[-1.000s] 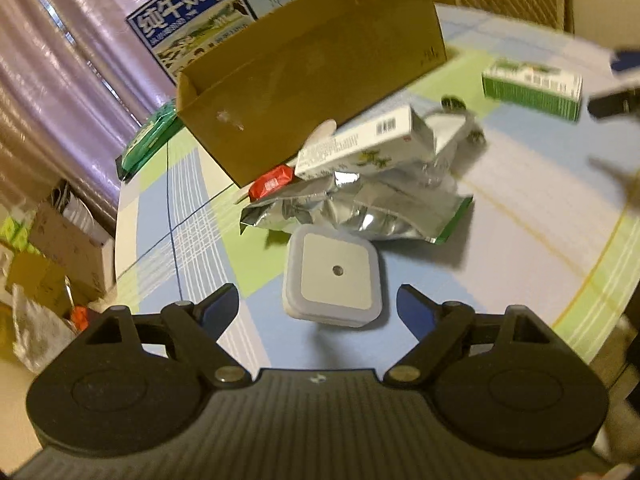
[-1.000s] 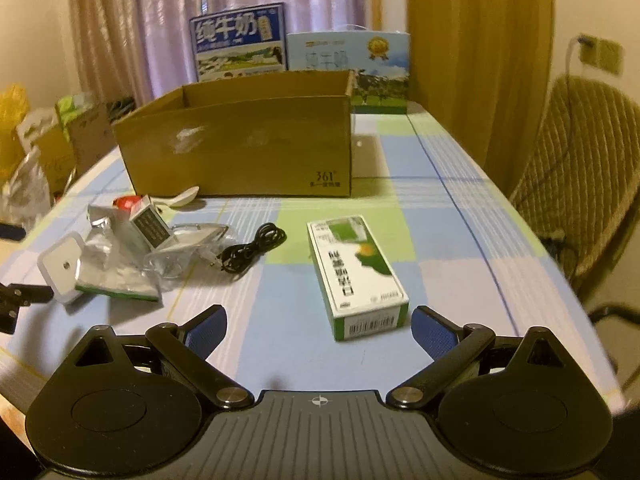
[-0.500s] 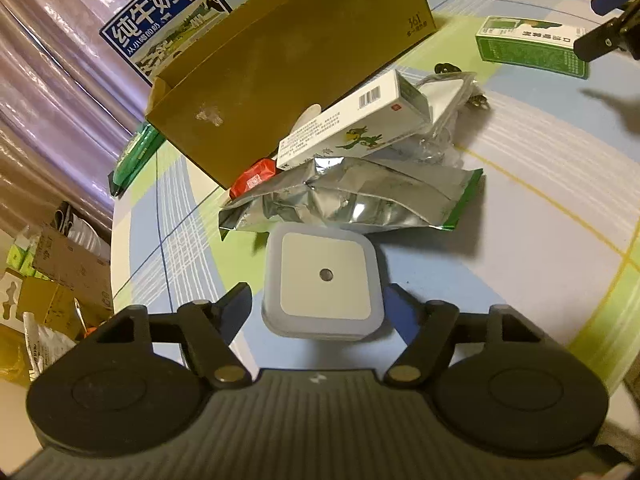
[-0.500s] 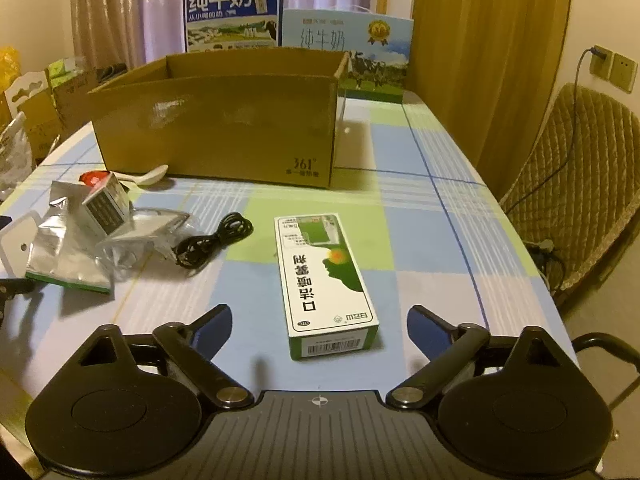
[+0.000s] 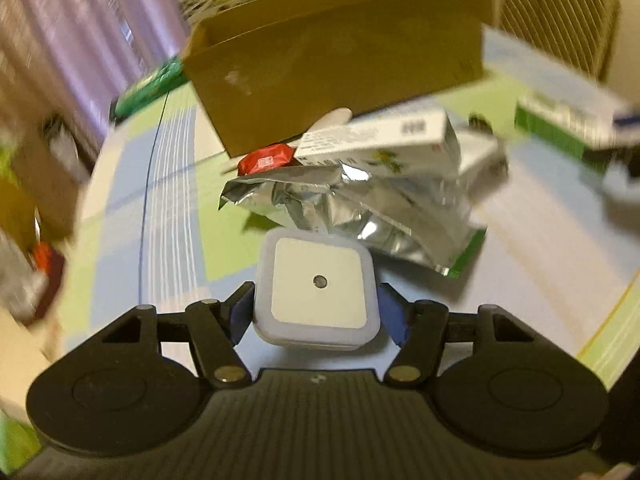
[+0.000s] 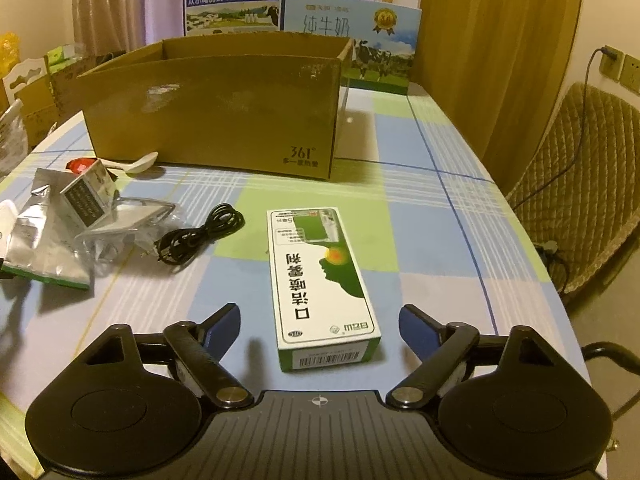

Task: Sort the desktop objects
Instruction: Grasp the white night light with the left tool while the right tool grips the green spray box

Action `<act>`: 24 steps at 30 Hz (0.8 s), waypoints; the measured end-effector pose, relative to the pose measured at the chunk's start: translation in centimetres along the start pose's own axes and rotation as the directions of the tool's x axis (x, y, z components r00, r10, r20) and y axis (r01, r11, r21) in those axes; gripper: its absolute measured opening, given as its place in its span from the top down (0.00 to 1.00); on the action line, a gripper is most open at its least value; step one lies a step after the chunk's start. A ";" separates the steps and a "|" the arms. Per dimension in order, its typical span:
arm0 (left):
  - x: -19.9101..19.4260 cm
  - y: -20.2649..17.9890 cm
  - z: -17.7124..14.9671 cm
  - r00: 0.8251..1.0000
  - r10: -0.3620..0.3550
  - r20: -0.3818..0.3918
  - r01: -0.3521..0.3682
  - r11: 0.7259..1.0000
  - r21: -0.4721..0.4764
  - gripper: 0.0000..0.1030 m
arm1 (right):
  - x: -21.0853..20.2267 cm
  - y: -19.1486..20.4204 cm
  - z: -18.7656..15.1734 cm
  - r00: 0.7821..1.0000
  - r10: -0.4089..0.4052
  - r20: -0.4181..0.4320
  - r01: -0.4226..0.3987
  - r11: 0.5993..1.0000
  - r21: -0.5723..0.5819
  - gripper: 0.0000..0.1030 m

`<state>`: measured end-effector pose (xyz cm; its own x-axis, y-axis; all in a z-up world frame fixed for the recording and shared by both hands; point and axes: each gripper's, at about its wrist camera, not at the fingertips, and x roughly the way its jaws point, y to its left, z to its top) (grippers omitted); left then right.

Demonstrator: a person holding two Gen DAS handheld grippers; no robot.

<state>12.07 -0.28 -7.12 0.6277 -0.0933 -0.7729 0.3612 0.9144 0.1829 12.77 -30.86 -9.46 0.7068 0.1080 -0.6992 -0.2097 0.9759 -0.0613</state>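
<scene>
Left wrist: I logged white square night light (image 5: 318, 286) clamped between left gripper (image 5: 316, 312) fingers. Right gripper (image 6: 320, 326) level, spread apart, straddling green-white box (image 6: 320, 280) end.

Right wrist view: bare tablecloth (image 6: 432, 240) from 12 to 3 o'clock, passable. Green-white box (image 6: 322, 280) dead ahead between open fingers. Cardboard box (image 6: 216, 104) walls off 12 o'clock. Cable (image 6: 200, 236) and foil pouch (image 6: 44, 248) clutter 10 o'clock.
</scene>
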 end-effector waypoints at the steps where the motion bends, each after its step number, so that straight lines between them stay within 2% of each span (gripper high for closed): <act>1: -0.2 0.2 0.1 1.000 -0.013 0.002 0.013 0.999 -0.034 0.41 | 0.2 0.0 0.1 1.000 0.000 -0.001 0.000 1.000 -0.001 0.22; 4: -0.5 0.5 0.3 0.998 -0.061 0.000 0.060 0.991 -0.120 0.41 | 1.2 -0.1 0.4 1.000 0.002 -0.010 -0.002 1.000 -0.007 0.27; 6: -0.5 0.4 0.3 0.998 -0.068 -0.002 0.067 0.987 -0.143 0.41 | 1.9 -0.2 0.6 1.000 0.003 -0.025 -0.003 1.000 -0.006 0.33; 8: -0.3 0.4 0.2 0.998 -0.069 -0.006 0.067 0.986 -0.155 0.41 | 2.3 -0.2 0.7 0.999 0.005 -0.039 -0.005 1.000 -0.002 0.43; 10: -0.3 0.5 0.1 0.998 -0.070 -0.005 0.068 0.984 -0.162 0.41 | 2.2 -0.1 0.6 0.999 0.009 -0.043 -0.009 1.000 -0.006 0.47; 16: -0.2 -0.2 0.0 0.999 -0.051 -0.016 0.049 0.993 -0.108 0.40 | 1.1 0.5 0.1 0.996 0.057 -0.064 -0.056 0.998 0.020 0.48; 24: 0.1 -0.9 -0.3 0.999 -0.033 -0.020 0.032 0.998 -0.048 0.40 | 1.1 0.8 -0.1 0.997 0.060 -0.039 -0.060 0.998 0.012 0.48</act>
<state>11.57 -0.95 -7.53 0.6017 -0.1158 -0.7903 0.3477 0.9287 0.1287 13.31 -29.96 -10.31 0.6658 0.1589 -0.7290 -0.2436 0.9698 -0.0111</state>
